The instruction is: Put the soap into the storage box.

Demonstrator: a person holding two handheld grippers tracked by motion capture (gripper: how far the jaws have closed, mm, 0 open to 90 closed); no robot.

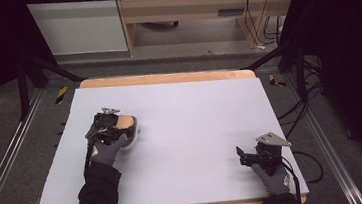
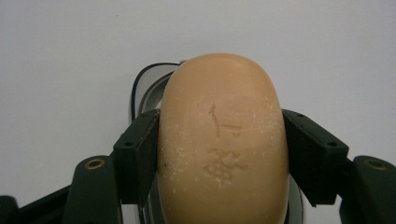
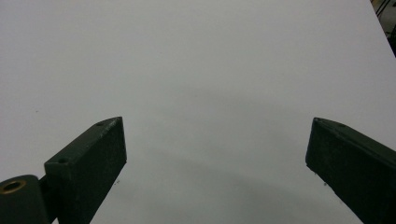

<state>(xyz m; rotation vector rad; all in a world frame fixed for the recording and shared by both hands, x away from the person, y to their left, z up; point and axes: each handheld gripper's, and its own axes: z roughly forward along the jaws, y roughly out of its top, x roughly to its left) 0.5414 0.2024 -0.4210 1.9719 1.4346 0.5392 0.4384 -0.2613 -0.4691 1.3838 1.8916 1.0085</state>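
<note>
table (image 1: 182, 132) is covered by a pale grey sheet, wooden edge exposed at the far and near sides. left gripper (image 1: 121, 130) is seen in the left half, roughly midway between near and far edges, with a margin of sheet kept to its left. right gripper (image 1: 247, 157) is held near the front right corner, close to the near edge and the right edge. a wide bare stretch of sheet is left between the two grippers, and more beyond both toward the far edge.

soap bar (image 2: 222, 140), tan, oval, stamped with an embossed mark, is clamped between the jaws of the left gripper, pads pressed on its two long sides. its far end is seen sticking out past the jaw tips. a shallow dish (image 2: 148, 88), dark-rimmed, is seen under and just beyond the bar; whether the bar touches it cannot be told.

right gripper's jaws are spread wide in the right gripper view, nothing between them, bare sheet ahead.
</note>
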